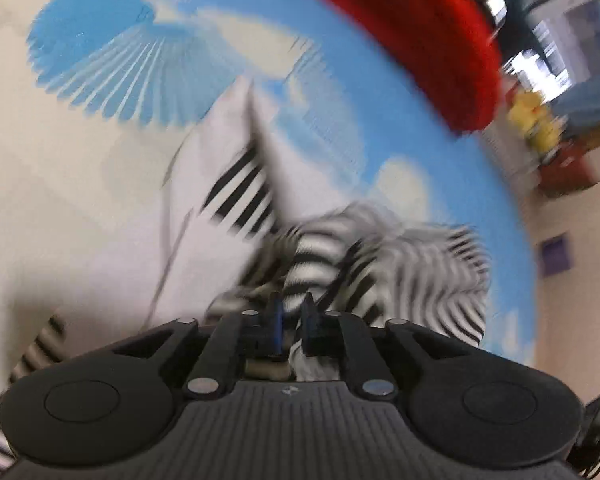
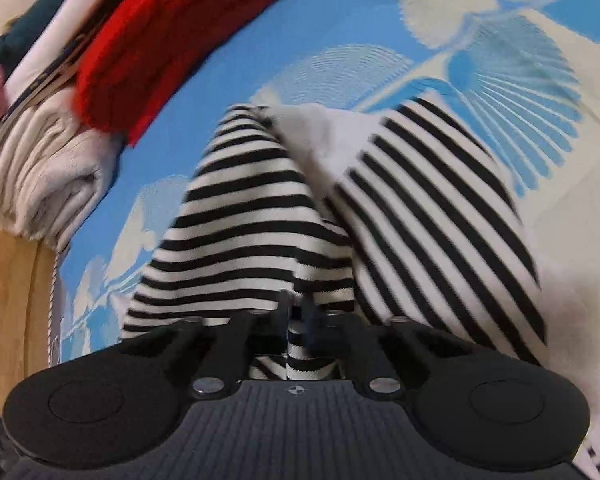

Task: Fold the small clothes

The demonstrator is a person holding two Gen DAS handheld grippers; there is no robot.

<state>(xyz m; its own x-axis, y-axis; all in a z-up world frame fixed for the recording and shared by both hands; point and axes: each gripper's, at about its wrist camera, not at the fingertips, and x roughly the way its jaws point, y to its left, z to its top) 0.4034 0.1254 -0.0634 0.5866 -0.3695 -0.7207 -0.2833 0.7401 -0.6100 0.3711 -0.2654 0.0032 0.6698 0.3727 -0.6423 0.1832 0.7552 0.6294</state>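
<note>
Motion blur is smearing the striped garment (image 1: 380, 264); the red cloth (image 1: 412, 36) beyond it is running off the top edge.

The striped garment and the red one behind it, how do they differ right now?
The striped garment is black-and-white; the red garment is plain. The striped one is lifted and bunched, pinched by the left gripper and right gripper; the red one lies folded, untouched. Both are on the blue patterned cloth.

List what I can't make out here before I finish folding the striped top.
- Striped top: left view, motion blur smears its folds.
- Top's near edge: right view, hidden under right gripper.
- Stack beside the red cloth: right view, cut off by the frame edge.
</note>
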